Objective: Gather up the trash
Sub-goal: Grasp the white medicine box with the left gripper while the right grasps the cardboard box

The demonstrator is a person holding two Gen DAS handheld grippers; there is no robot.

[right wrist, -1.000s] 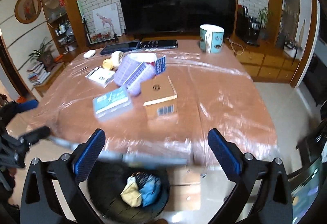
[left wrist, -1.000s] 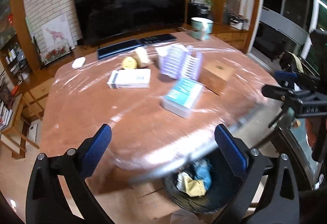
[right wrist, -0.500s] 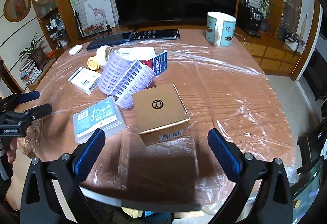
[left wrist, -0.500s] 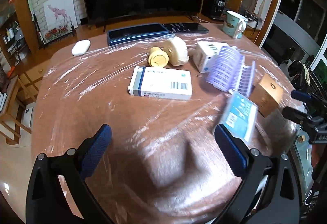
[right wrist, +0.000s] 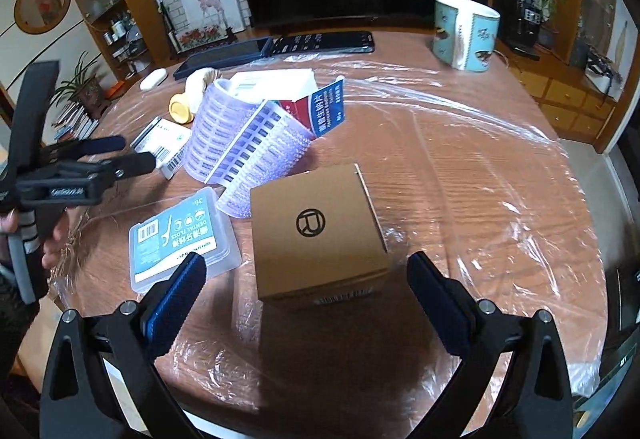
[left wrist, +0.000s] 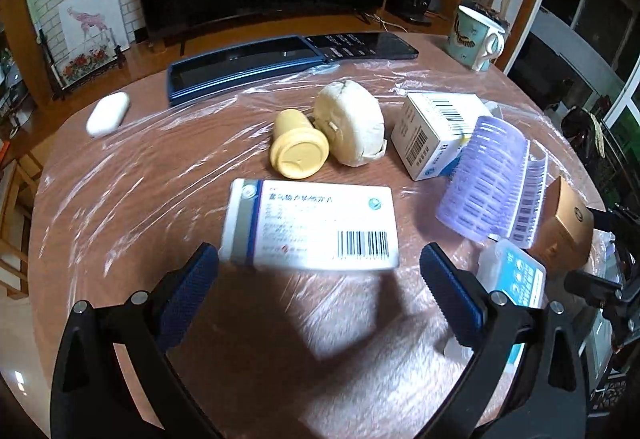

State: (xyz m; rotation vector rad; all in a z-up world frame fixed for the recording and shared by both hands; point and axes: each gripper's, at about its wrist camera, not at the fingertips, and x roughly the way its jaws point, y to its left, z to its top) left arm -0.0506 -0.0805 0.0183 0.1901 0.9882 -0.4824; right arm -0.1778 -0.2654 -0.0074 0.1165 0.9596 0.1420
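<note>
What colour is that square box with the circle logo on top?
The cardboard box is plain tan-brown with a black circular logo, clearest in the right wrist view.

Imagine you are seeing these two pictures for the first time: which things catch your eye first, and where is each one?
The brown cardboard box stands right ahead of the open right gripper, near the table's front edge. The white medicine box with a barcode lies flat just ahead of the open left gripper. Between them, a curled purple sheet of barcode strips arches over the plastic-wrapped table.
</note>
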